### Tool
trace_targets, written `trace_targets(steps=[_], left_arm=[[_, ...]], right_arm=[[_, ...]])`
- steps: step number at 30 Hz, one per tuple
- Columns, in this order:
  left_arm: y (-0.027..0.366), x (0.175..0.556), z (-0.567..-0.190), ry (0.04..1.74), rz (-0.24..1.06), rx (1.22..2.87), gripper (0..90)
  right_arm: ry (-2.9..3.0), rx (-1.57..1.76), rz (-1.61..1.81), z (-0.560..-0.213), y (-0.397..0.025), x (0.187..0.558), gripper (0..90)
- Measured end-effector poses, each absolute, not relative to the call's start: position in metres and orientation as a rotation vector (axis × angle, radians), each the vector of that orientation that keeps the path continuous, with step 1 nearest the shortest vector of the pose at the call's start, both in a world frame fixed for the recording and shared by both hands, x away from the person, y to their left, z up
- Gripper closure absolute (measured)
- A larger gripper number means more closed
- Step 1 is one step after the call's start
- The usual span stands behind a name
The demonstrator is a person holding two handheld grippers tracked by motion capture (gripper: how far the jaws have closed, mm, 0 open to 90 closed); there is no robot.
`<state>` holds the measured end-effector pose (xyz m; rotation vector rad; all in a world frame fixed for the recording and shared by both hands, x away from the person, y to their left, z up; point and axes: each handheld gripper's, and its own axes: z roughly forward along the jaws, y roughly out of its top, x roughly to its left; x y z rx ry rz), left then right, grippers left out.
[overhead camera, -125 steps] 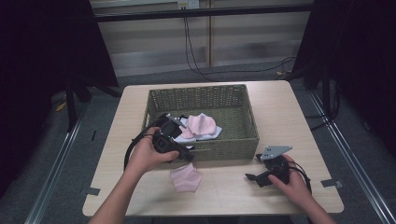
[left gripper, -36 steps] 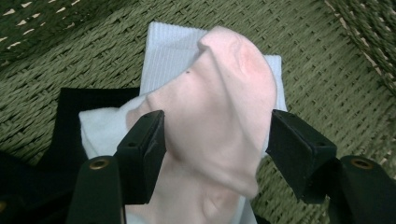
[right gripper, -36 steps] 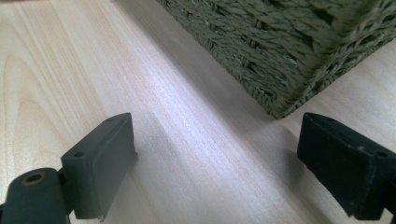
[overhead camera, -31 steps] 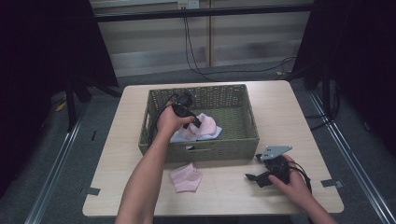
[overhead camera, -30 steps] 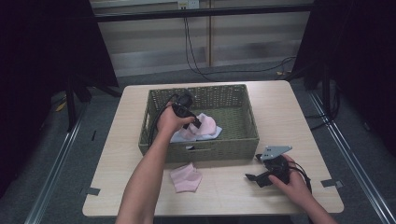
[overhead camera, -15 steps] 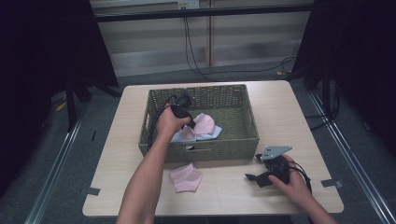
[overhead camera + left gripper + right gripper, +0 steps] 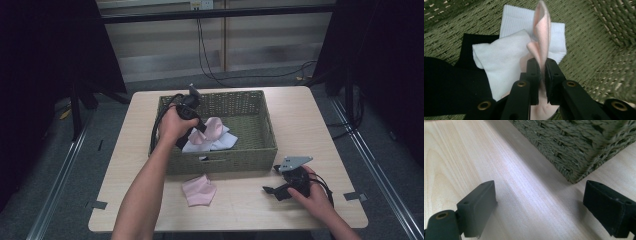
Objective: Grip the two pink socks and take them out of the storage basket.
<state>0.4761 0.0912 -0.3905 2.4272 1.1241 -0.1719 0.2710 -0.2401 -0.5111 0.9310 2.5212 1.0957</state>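
Where the left gripper (image 7: 541, 67) reaches into the basket (image 7: 260, 145) at the centre of the high view, its jaws are seen pressed together on a fold of a pink sock (image 7: 541, 37), which stands up limp above them. The sock is judged light, soft and floppy; it will drape and swing, so a pinch on a doubled fold is likely to hold better than one on a single edge. Beneath it lie a white sock (image 7: 504, 60) and a black cloth (image 7: 449, 82). Another pink piece (image 7: 199, 190) lies on the table (image 7: 240, 210) below the basket. At lower right, the right gripper (image 7: 280, 189) rests on the table, jaws wide apart and holding nothing.
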Motion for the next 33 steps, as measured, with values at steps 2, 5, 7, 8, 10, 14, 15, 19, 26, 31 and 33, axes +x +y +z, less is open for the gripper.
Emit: trace_targets(steps=[2, 5, 7, 8, 10, 14, 15, 19, 26, 31, 33], left_arm=[[0.094, 0.476, -0.386, 1.131, -0.170, 2.420, 82.6], [0.097, 0.476, -0.384, 1.136, -0.187, 2.416, 82.7], [0.099, 0.476, -0.382, 1.139, -0.191, 2.419, 82.7], [0.101, 0.476, -0.381, 1.137, -0.194, 2.422, 82.7], [0.102, 0.476, -0.380, 1.148, -0.197, 2.409, 82.6], [0.106, 0.476, -0.373, 1.148, -0.209, 2.408, 82.7], [0.107, 0.476, -0.371, 1.140, -0.208, 2.413, 82.7], [0.109, 0.473, -0.362, 1.126, -0.208, 2.416, 82.7], [0.117, 0.470, -0.355, 1.119, -0.218, 2.402, 82.8], [0.119, 0.464, -0.344, 1.092, -0.221, 2.413, 82.7], [0.119, 0.462, -0.340, 1.078, -0.218, 2.425, 82.7]], right_arm=[[2.521, 0.931, 1.096, -0.511, -0.240, 0.271, 10.6], [2.521, 0.931, 1.096, -0.511, -0.240, 0.271, 10.6], [2.521, 0.932, 1.096, -0.511, -0.240, 0.271, 10.6], [2.521, 0.931, 1.096, -0.511, -0.240, 0.271, 10.6], [2.521, 0.931, 1.096, -0.511, -0.240, 0.271, 10.6], [2.521, 0.932, 1.096, -0.511, -0.240, 0.271, 10.6], [2.521, 0.932, 1.097, -0.511, -0.240, 0.271, 10.6], [2.523, 0.933, 1.097, -0.511, -0.240, 0.271, 10.6], [2.523, 0.932, 1.097, -0.511, -0.240, 0.271, 10.6], [2.523, 0.932, 1.097, -0.511, -0.240, 0.271, 10.6], [2.523, 0.932, 1.097, -0.511, -0.240, 0.271, 10.6]])
